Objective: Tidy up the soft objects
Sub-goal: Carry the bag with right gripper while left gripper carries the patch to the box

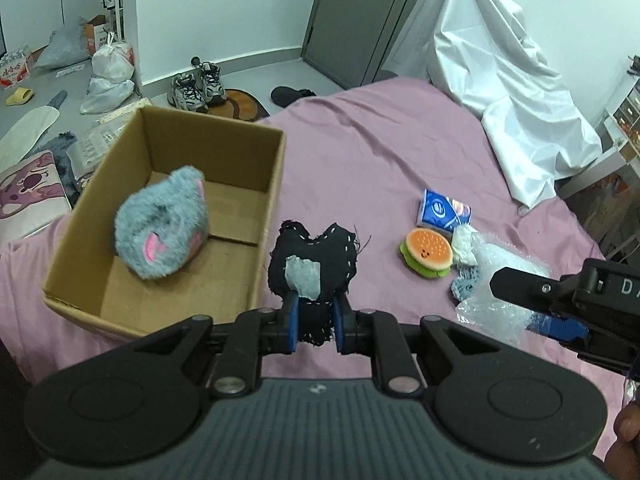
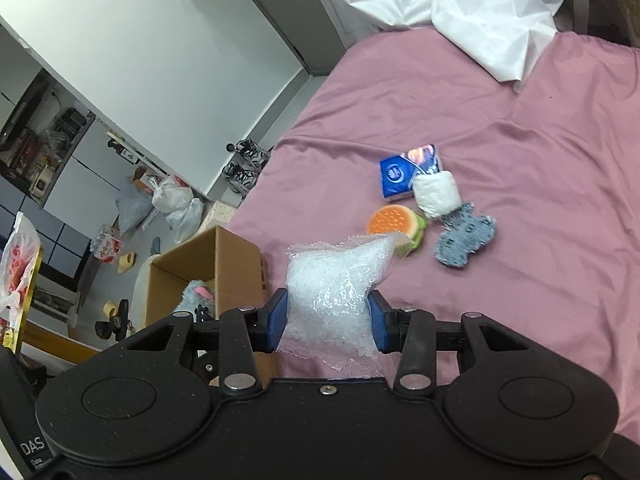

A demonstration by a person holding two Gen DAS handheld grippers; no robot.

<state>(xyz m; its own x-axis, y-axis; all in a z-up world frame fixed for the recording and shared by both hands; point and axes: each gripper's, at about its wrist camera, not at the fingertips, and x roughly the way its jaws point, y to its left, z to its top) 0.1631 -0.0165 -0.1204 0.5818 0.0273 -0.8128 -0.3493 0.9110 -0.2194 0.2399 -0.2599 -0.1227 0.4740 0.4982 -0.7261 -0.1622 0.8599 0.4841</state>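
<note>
My left gripper point(image 1: 315, 320) is shut on a black hand-stitched cloth toy point(image 1: 314, 258) with a grey patch, held just right of the open cardboard box point(image 1: 269, 184). A grey furry plush point(image 1: 162, 226) with pink ears lies inside that box. My right gripper point(image 2: 327, 322) is shut on a clear bag of bubble wrap point(image 2: 334, 280), above the pink bedsheet point(image 2: 520, 280). On the sheet lie a burger toy point(image 1: 428, 252), a blue tissue pack point(image 1: 442, 210), a white wad point(image 2: 436, 194) and a blue denim piece point(image 2: 466, 240). The right gripper point(image 1: 560, 312) shows at the left view's right edge.
A white plastic sheet point(image 1: 504, 80) covers the bed's far side. Past the bed's edge the floor holds shoes point(image 1: 196, 88), tied plastic bags point(image 1: 110, 68), a printed cushion point(image 1: 28, 192) and other clutter. A grey door point(image 1: 352, 20) stands behind. The box point(image 2: 208, 268) sits at the bed's left edge.
</note>
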